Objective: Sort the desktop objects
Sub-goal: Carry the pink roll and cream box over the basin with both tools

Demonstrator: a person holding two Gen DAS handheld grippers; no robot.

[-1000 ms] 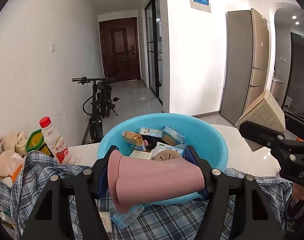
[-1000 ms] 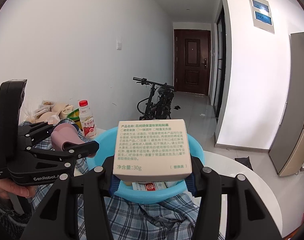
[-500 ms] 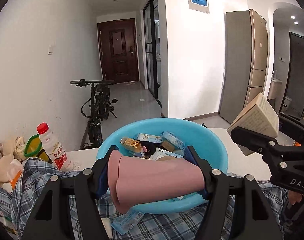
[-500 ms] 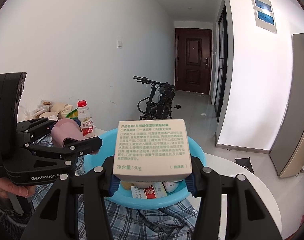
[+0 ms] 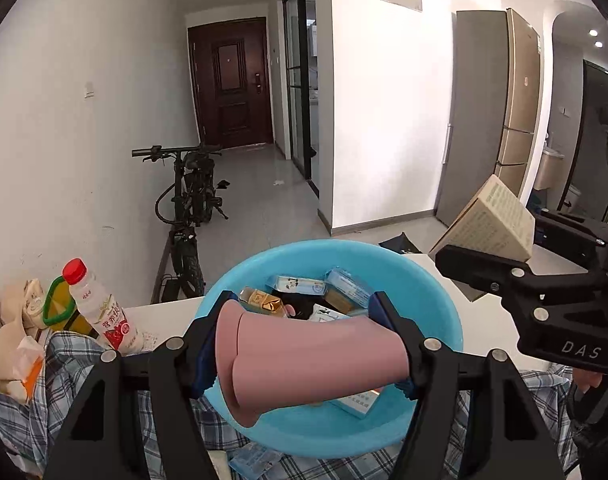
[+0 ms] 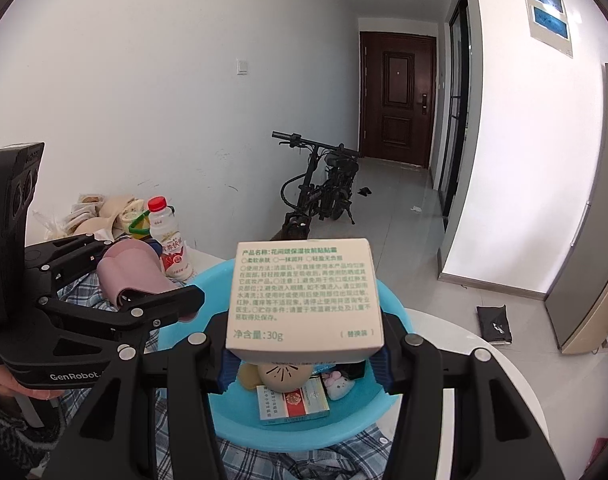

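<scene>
My left gripper [image 5: 307, 344] is shut on a pink cup [image 5: 315, 364] lying sideways, held over the near side of a blue basin [image 5: 435, 304]. The basin holds several small packets and boxes. My right gripper [image 6: 304, 344] is shut on a beige box [image 6: 304, 300] with green print, held above the same basin [image 6: 395, 312]. In the left wrist view the box [image 5: 491, 224] sits at the right, over the basin's right rim. In the right wrist view the left gripper and its pink cup [image 6: 132, 276] are at the left.
A plaid cloth [image 5: 44, 400] covers the white table [image 5: 487, 320] under the basin. A red-capped drink bottle [image 5: 100, 308], a green-handled bottle [image 5: 60, 308] and bagged snacks [image 5: 8, 320] stand at the left. A bicycle [image 5: 188, 208] leans by the far wall.
Both grippers have moved forward and a little higher over the basin, each still holding its object. The basin's inside shows more fully.
</scene>
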